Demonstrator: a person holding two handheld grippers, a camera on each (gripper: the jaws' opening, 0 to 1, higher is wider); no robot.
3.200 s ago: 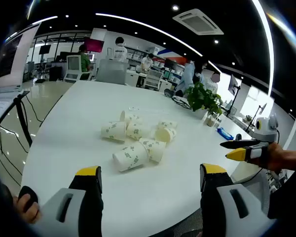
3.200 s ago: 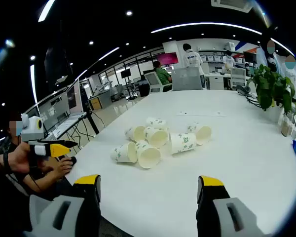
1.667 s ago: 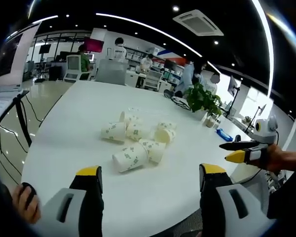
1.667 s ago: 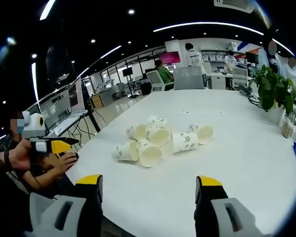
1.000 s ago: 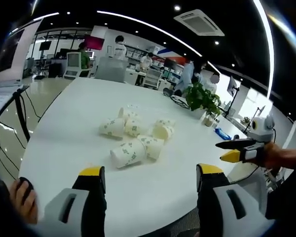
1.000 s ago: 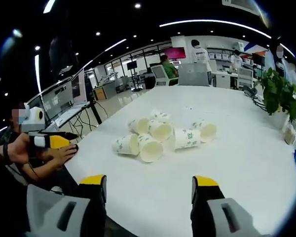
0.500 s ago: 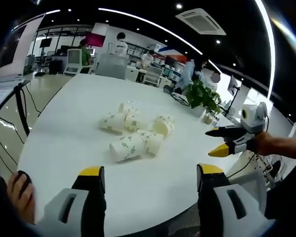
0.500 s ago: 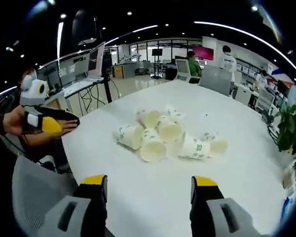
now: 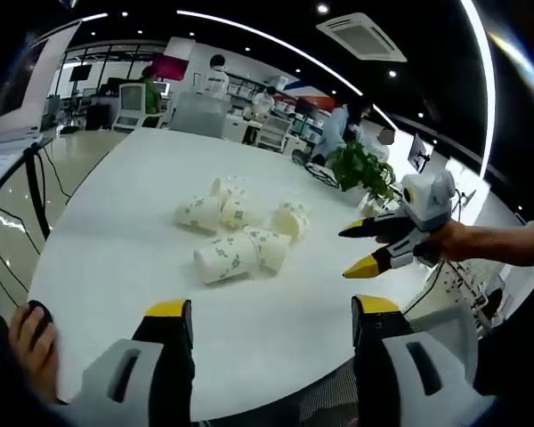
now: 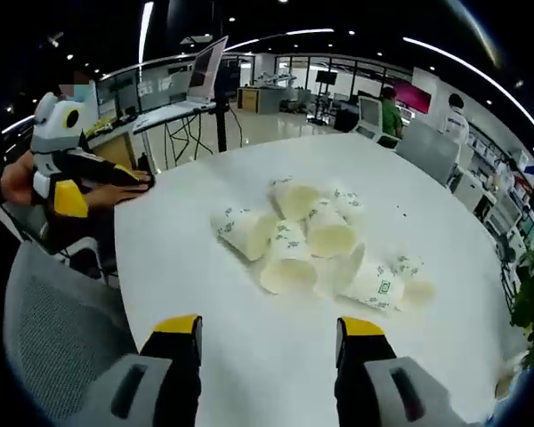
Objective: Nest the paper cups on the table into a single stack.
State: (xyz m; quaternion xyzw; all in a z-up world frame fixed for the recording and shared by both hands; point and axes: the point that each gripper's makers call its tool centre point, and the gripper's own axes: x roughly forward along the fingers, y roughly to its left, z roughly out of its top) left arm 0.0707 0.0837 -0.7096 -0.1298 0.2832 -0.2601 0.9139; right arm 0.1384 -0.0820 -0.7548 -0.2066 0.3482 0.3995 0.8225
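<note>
In the left gripper view, the left gripper (image 9: 267, 325) has its fingers (image 9: 170, 313) spread wide and empty above the near edge of the white tabletop (image 9: 98, 240). The paper cups (image 9: 240, 236) lie on their sides in a loose cluster ahead of the fingers, well apart from them, none nested yet. The closest one, a large cup (image 9: 222, 258) with its base toward the left finger, lies touching a second cup beside it. The right gripper (image 9: 360, 247) comes in from the right, fingers parted, near the cluster but not touching it.

In the right gripper view, the right gripper (image 10: 269, 334) is also released and holds nothing. The cups (image 10: 325, 240) lie ahead between the fingers' line, near but untouched; one open-mouthed cup (image 10: 287, 267) faces the fingers. The left gripper (image 10: 67, 182) sits far to the left at the tabletop's edge.

The step in hand looks like the first reach. It would go best to take an outer cup by its wall, pinching gently so the paper does not crush, while the other gripper steadies a second cup with its mouth turned to receive it
</note>
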